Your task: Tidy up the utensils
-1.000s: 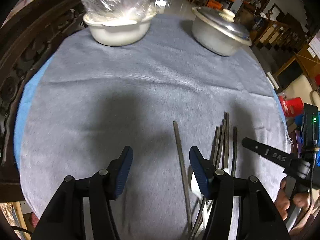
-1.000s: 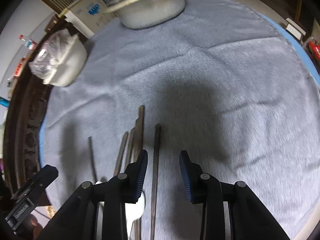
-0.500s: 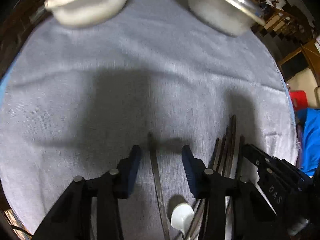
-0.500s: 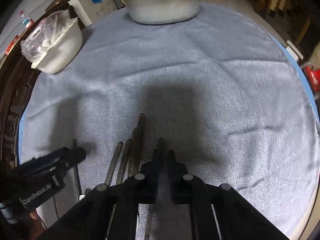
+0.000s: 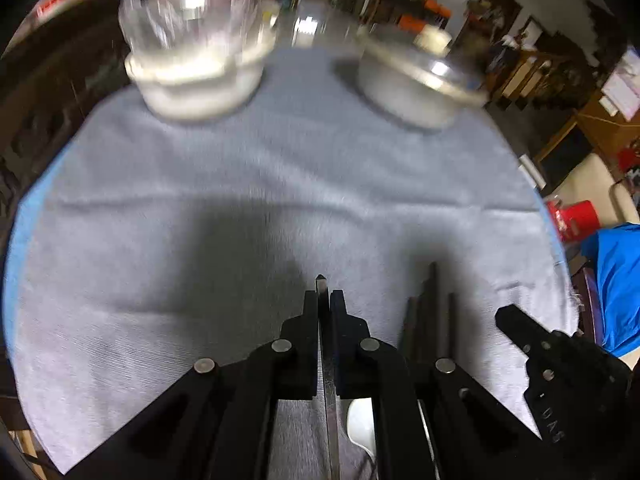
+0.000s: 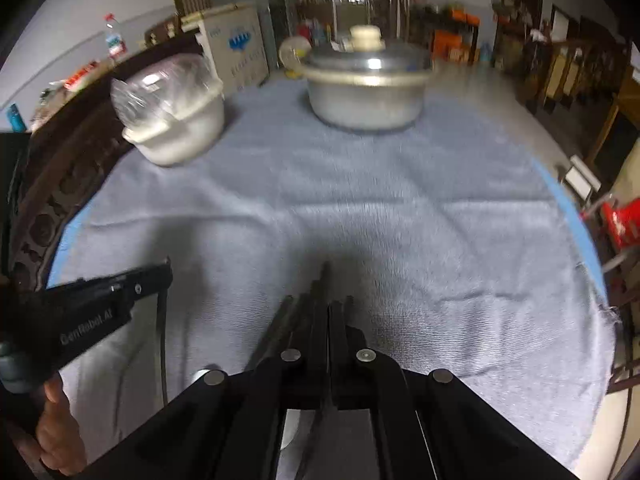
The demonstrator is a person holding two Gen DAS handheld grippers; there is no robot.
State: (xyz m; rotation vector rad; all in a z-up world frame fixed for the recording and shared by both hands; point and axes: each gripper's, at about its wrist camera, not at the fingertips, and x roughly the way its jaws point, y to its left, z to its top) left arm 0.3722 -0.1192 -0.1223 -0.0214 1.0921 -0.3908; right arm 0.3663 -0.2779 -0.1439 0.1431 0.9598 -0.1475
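My left gripper (image 5: 324,298) is shut on a single dark chopstick (image 5: 322,285); its tip pokes out just past the fingertips and its shaft runs back between the jaws. A bundle of dark chopsticks (image 5: 430,308) lies to its right on the grey cloth (image 5: 240,208), and a white spoon (image 5: 360,424) lies under the jaws. My right gripper (image 6: 329,312) is shut on a dark chopstick (image 6: 325,280) from that bundle (image 6: 288,320). The left gripper also shows in the right wrist view (image 6: 164,276), holding its chopstick (image 6: 162,344).
A white bowl covered with plastic wrap (image 5: 196,68) stands at the far left of the round table. A lidded metal pot (image 5: 420,76) stands at the far right. A carved dark wooden chair back (image 6: 52,200) borders the table's left edge. A red container (image 5: 576,220) sits beyond the right edge.
Both grippers went from open to shut, each closing on a chopstick. Both views have tilted up, showing more of the room.
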